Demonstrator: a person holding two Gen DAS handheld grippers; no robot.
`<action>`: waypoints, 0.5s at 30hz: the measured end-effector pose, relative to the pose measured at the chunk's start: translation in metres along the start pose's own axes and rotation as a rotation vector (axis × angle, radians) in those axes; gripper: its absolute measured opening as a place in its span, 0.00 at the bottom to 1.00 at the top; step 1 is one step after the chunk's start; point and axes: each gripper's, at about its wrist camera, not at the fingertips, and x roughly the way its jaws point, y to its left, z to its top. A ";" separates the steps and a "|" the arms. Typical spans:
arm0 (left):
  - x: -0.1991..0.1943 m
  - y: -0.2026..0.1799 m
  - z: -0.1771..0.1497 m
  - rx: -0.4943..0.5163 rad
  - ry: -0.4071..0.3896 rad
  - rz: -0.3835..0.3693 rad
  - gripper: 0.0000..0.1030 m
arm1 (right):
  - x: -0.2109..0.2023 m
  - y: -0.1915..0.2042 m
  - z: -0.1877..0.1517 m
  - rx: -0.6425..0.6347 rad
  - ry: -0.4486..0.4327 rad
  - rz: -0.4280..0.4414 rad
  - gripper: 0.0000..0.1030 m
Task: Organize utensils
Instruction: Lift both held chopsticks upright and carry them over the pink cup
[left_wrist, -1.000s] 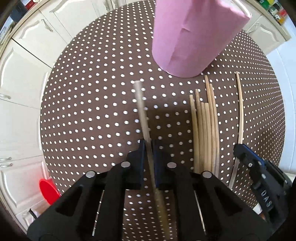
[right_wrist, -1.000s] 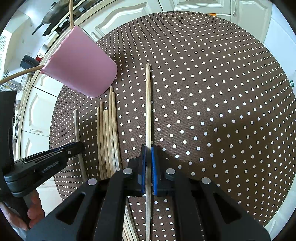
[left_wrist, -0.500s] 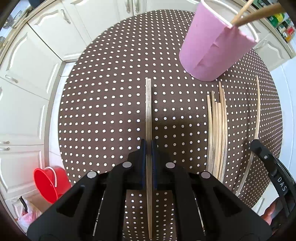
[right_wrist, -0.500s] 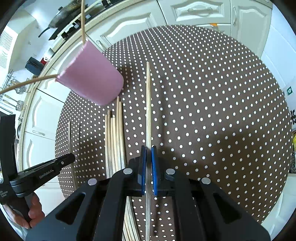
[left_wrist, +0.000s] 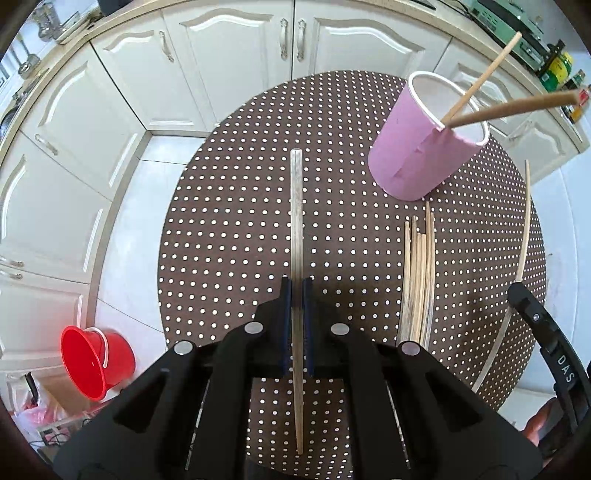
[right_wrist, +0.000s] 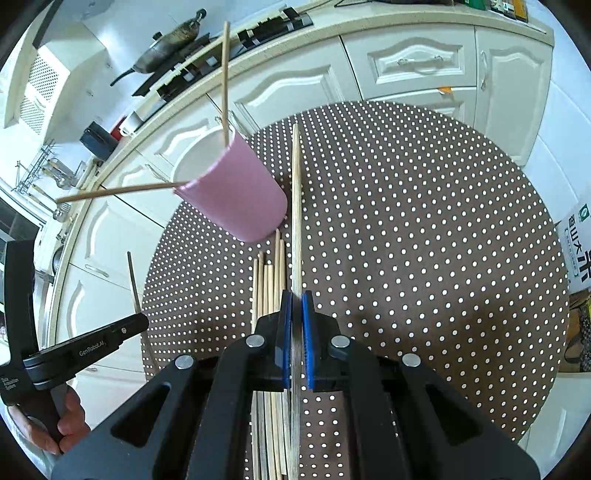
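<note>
Both grippers, left gripper (left_wrist: 296, 295) and right gripper (right_wrist: 296, 306), each pinching one chopstick, have risen off the table (left_wrist: 229, 229), so I'm ready to drop them into the pink cup (left_wrist: 417, 158).

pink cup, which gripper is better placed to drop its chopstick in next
Right, probably. The right gripper holds a chopstick whose tip sits beside the cup; the left gripper points well off to the cup's side.
</note>
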 end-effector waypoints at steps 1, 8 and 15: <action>-0.005 0.001 -0.002 -0.005 -0.008 0.001 0.06 | -0.002 0.000 0.001 -0.003 -0.006 0.001 0.05; -0.020 -0.002 -0.004 -0.014 -0.058 -0.006 0.06 | -0.025 0.000 0.007 0.000 -0.086 0.018 0.05; -0.036 -0.008 -0.002 0.012 -0.130 -0.004 0.06 | -0.041 0.004 0.017 -0.018 -0.159 0.023 0.05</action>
